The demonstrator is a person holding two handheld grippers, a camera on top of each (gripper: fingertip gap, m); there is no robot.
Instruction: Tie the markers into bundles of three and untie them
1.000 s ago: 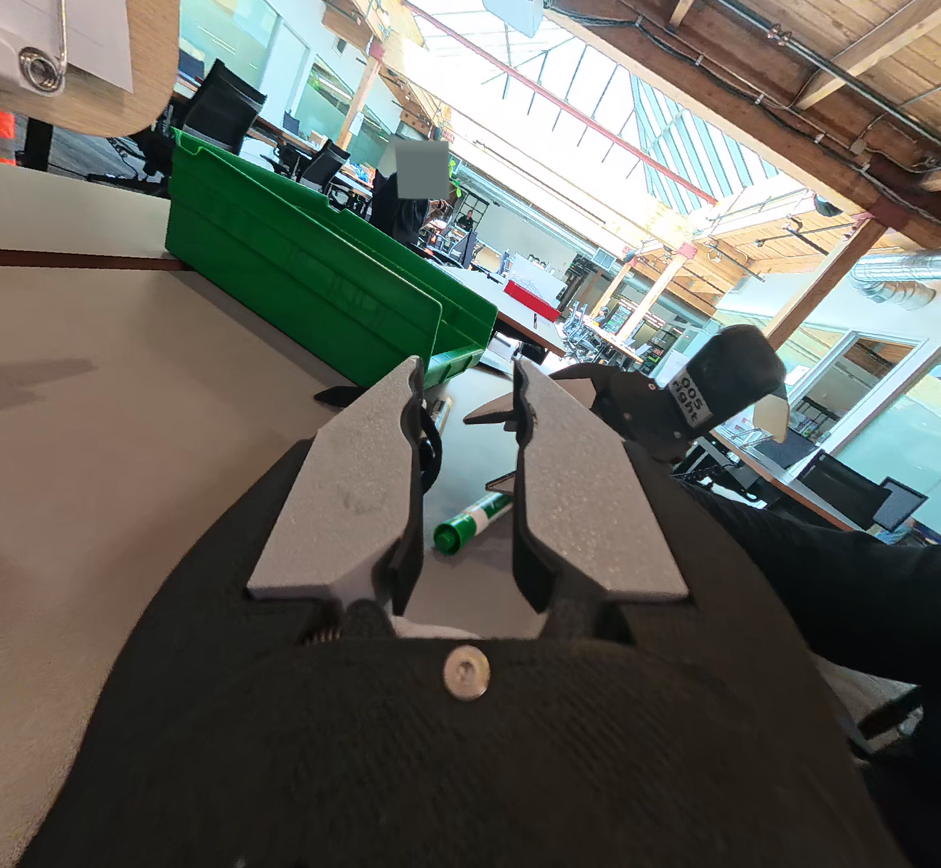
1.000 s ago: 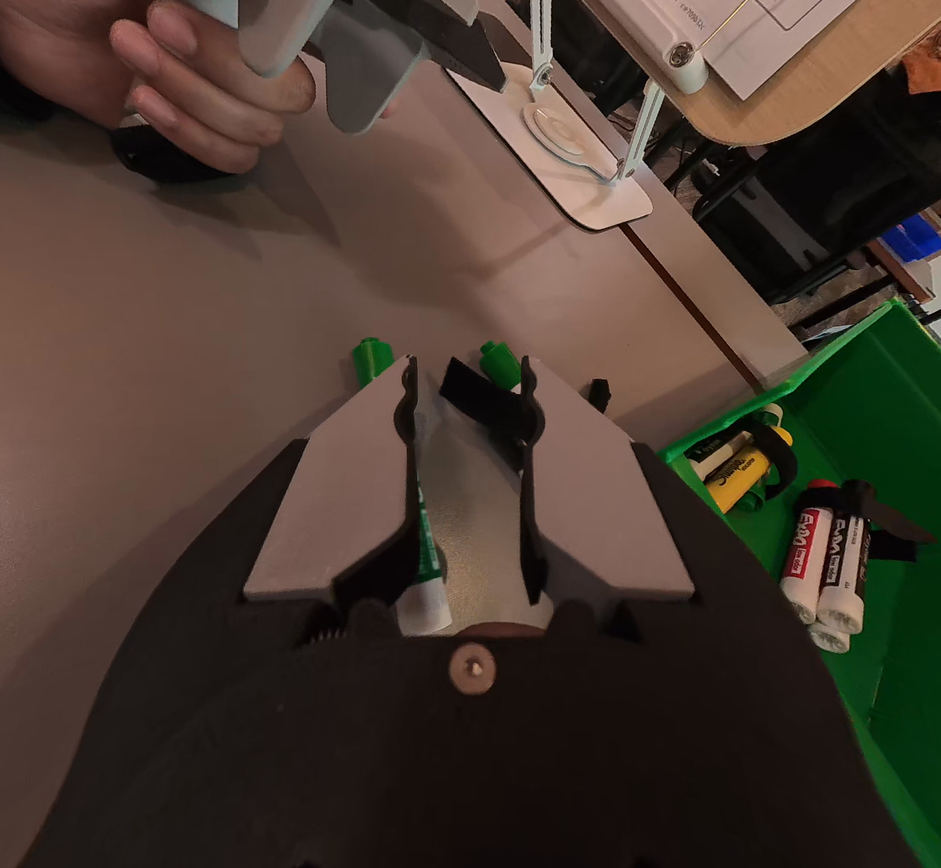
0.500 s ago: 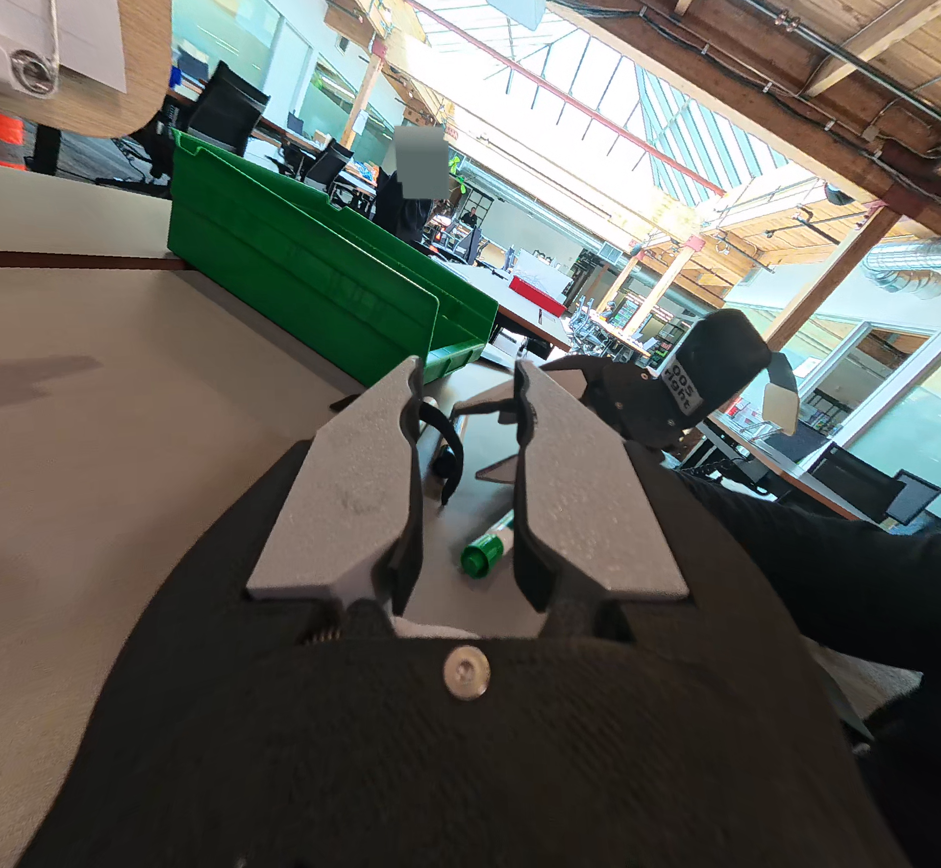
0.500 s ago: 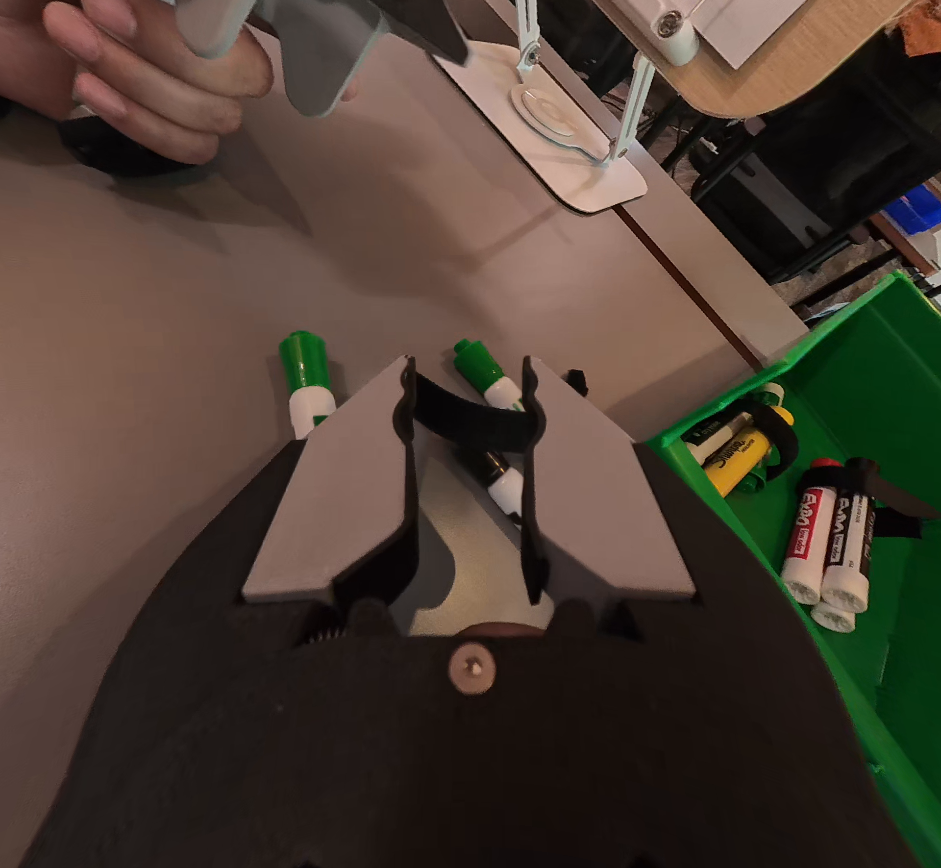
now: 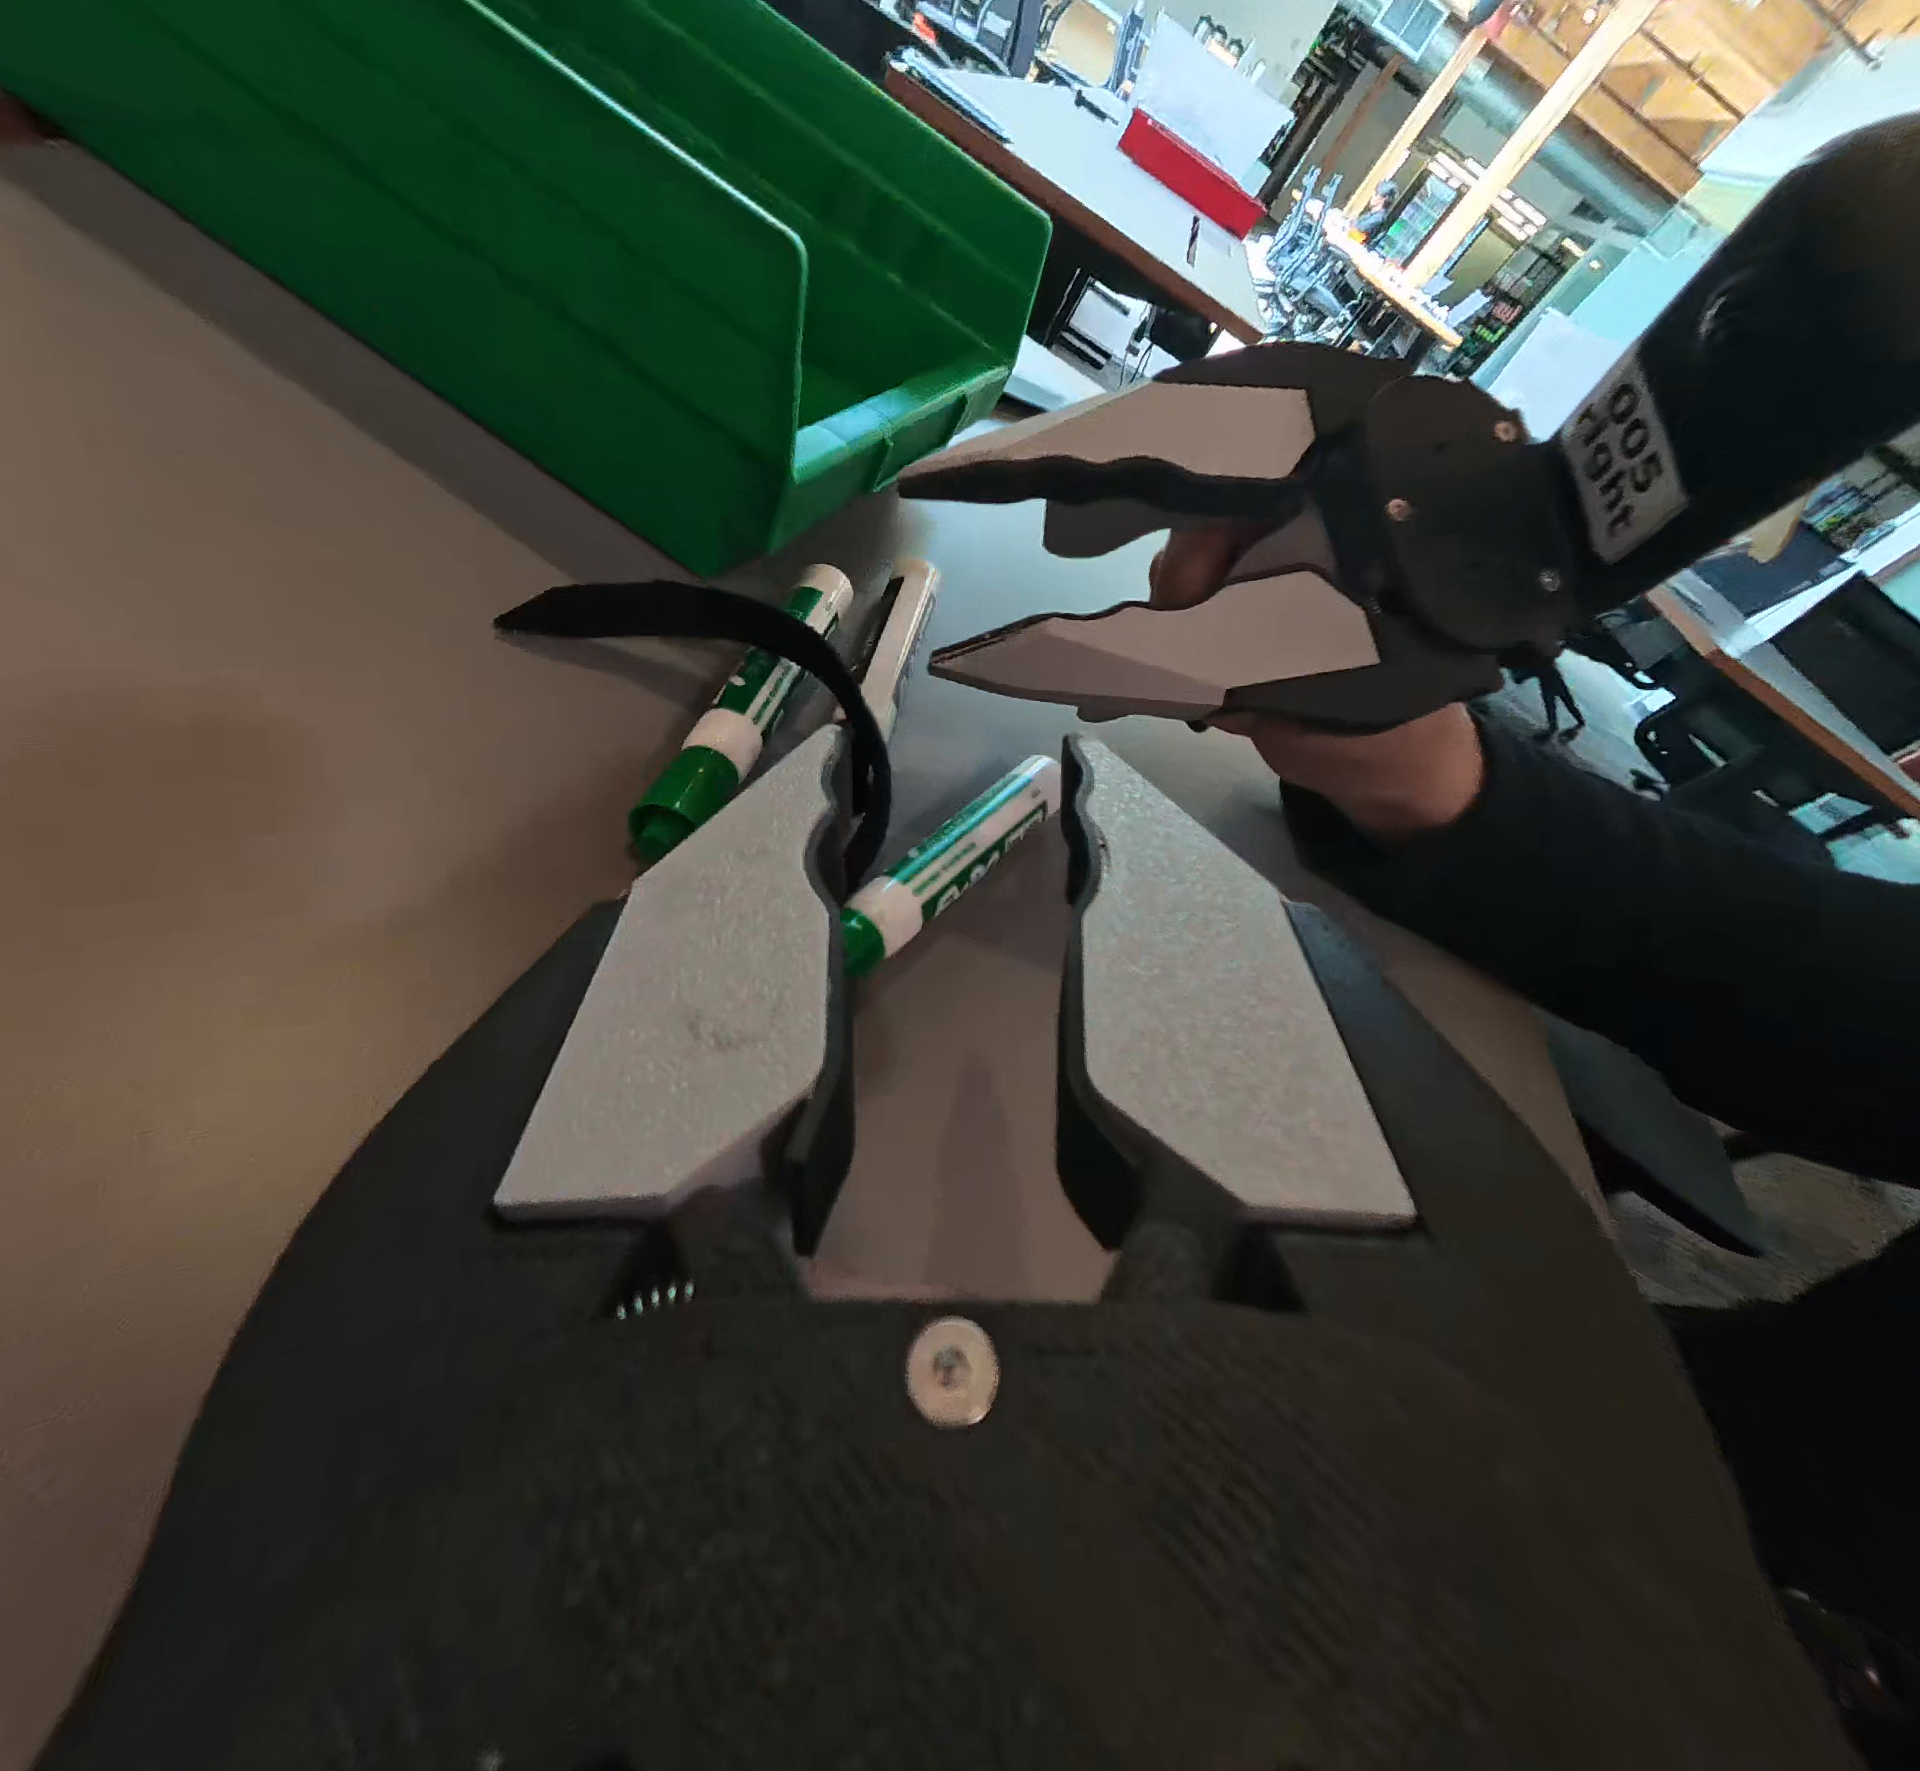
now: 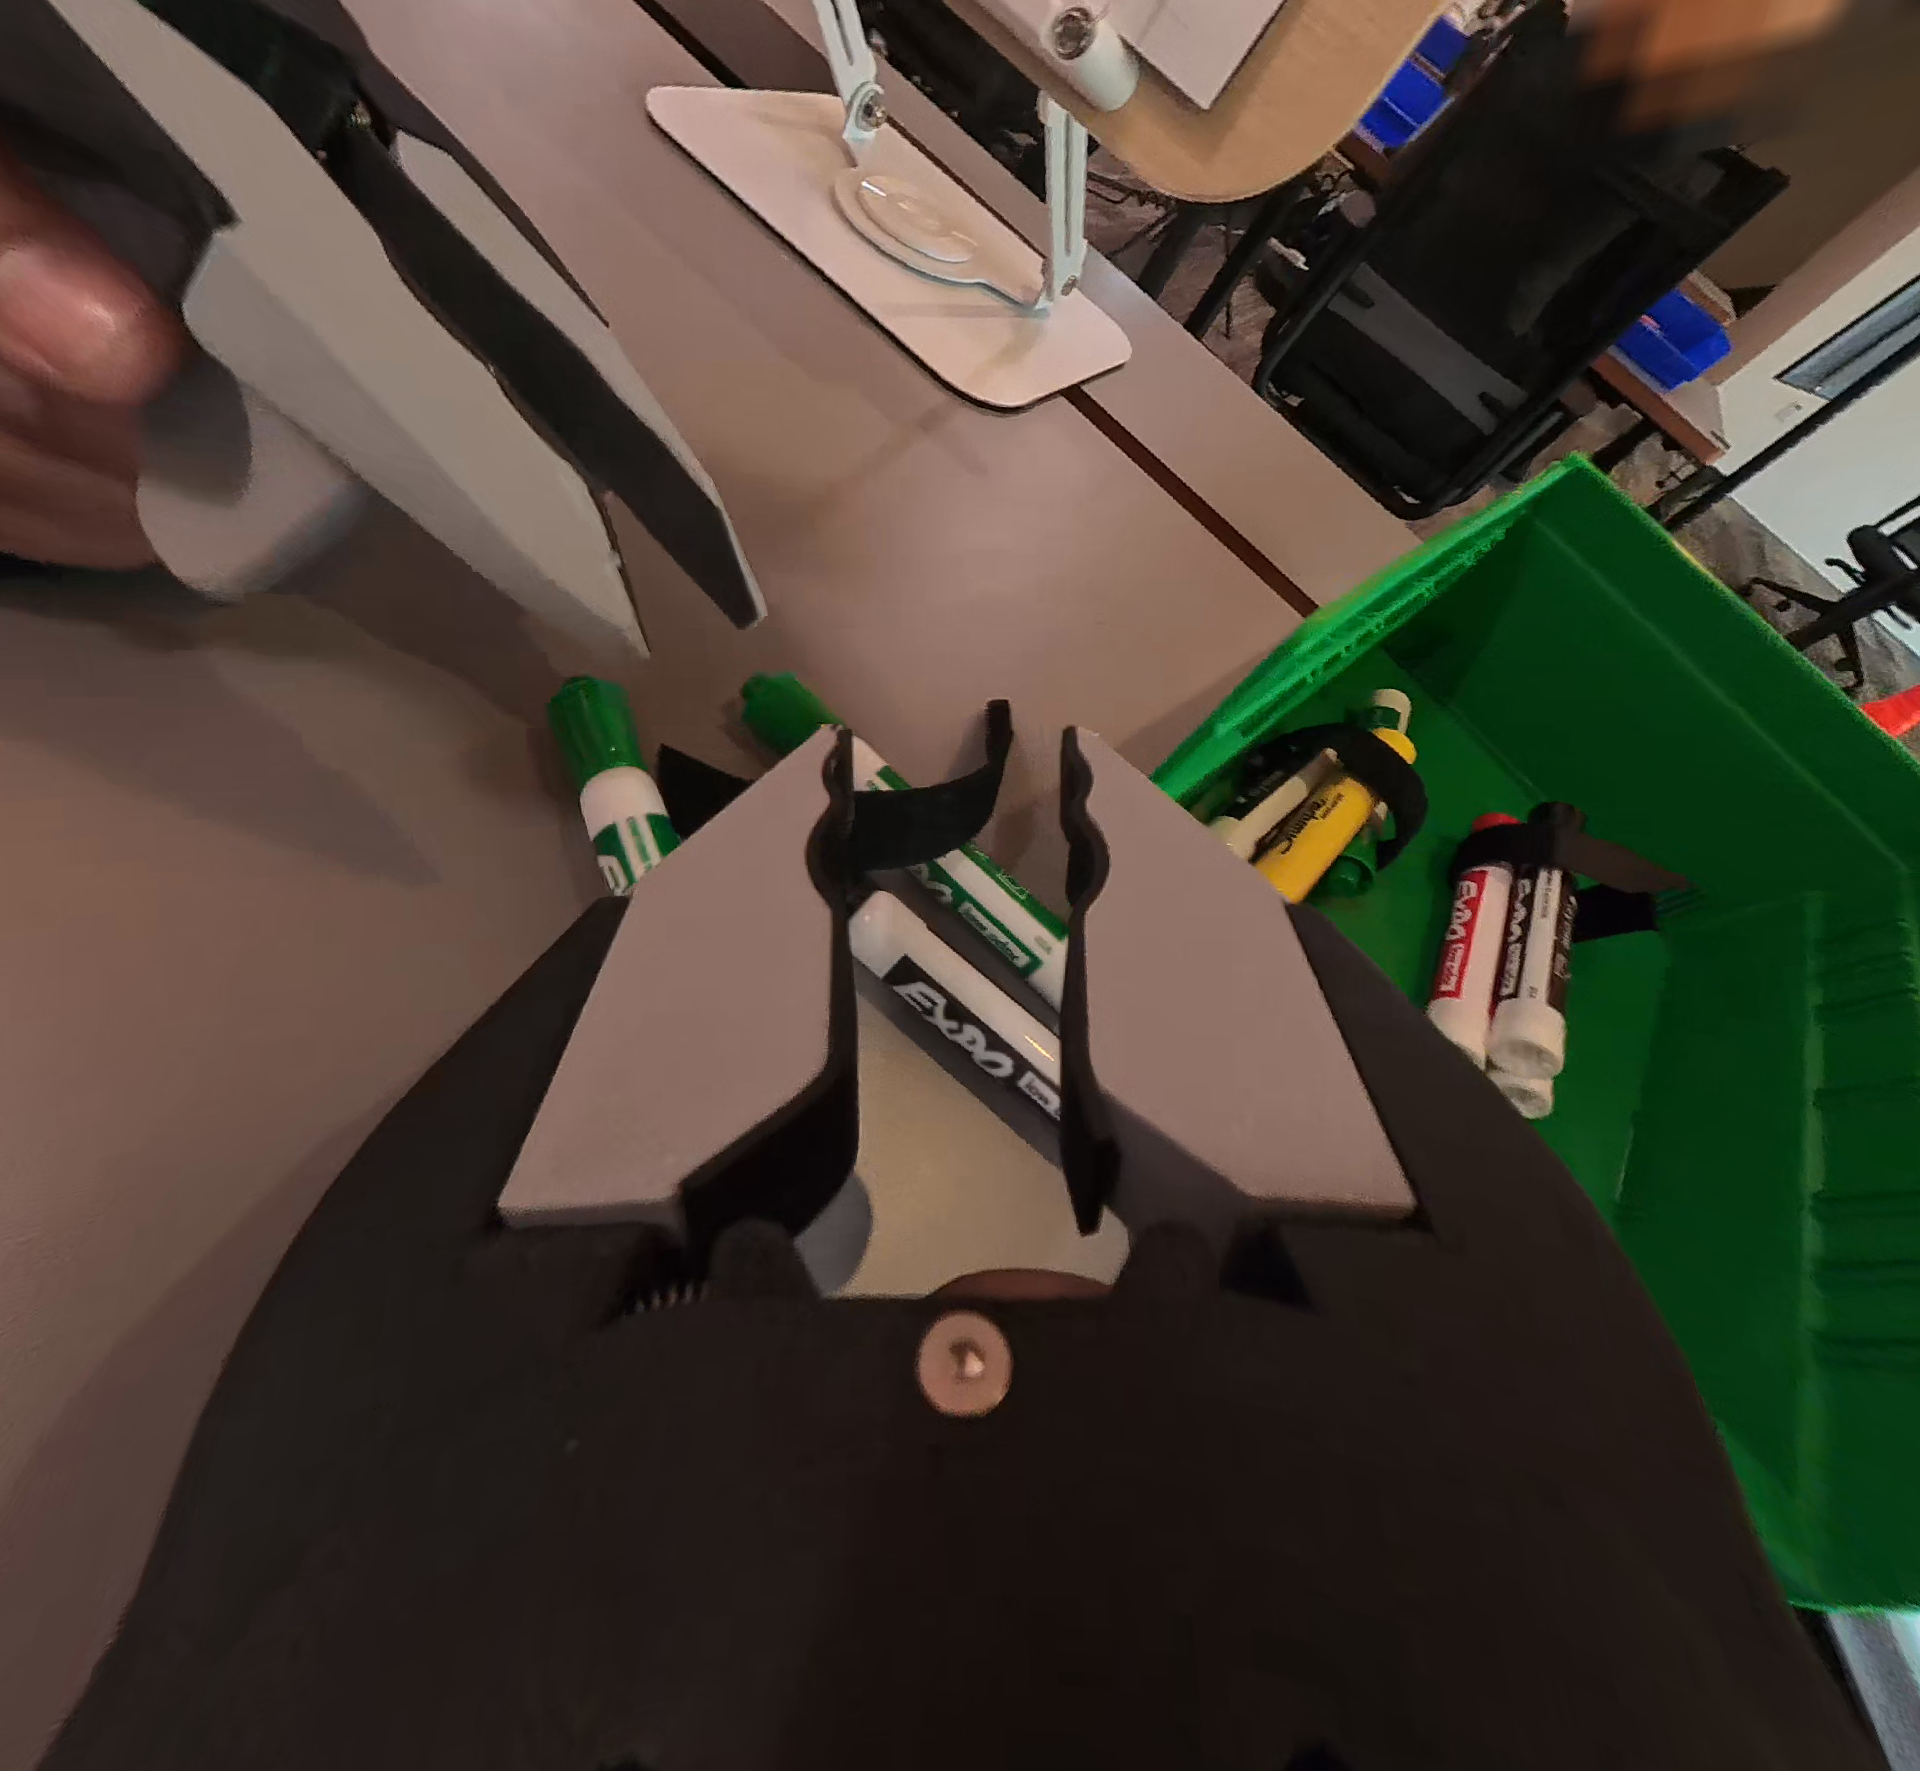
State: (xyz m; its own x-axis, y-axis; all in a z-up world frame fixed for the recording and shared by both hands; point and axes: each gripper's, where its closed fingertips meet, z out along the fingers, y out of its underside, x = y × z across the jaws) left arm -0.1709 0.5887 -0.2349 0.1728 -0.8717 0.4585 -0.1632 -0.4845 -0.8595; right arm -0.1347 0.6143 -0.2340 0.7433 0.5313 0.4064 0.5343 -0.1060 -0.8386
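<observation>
Three loose markers lie on the grey table (image 5: 260,786). One green marker (image 5: 956,848) lies under the gap of my left gripper (image 5: 951,765), which is open and holds nothing. A second green marker (image 5: 748,693) and a black-labelled marker (image 5: 899,641) lie just beyond it. A black strap (image 5: 727,620) curls loosely over them and ends beside my left finger (image 5: 727,942). My right gripper (image 5: 920,578) hovers over the markers, open and empty. In the right wrist view its jaws (image 6: 951,755) stand apart above the strap (image 6: 914,817), a green marker (image 6: 966,880) and the black marker (image 6: 956,1004). The left gripper (image 6: 686,630) hangs at upper left.
A green bin (image 6: 1662,682) stands right of the markers and holds a strapped bundle with a yellow marker (image 6: 1320,817) and a strapped red-labelled bundle (image 6: 1496,942). The bin also shows in the left wrist view (image 5: 520,194). A white stand base (image 6: 894,235) sits farther back. My right fingertips sit around 5 cm from my left ones. From the right gripper's tips to the strap (image 6: 914,817) is close to 4 cm. Look for it in the left wrist view (image 5: 827,661) too.
The left gripper has tipped down towards the markers and its jaws have widened a little. The markers have spread apart. The strap that spanned the right jaws now lies loose.
</observation>
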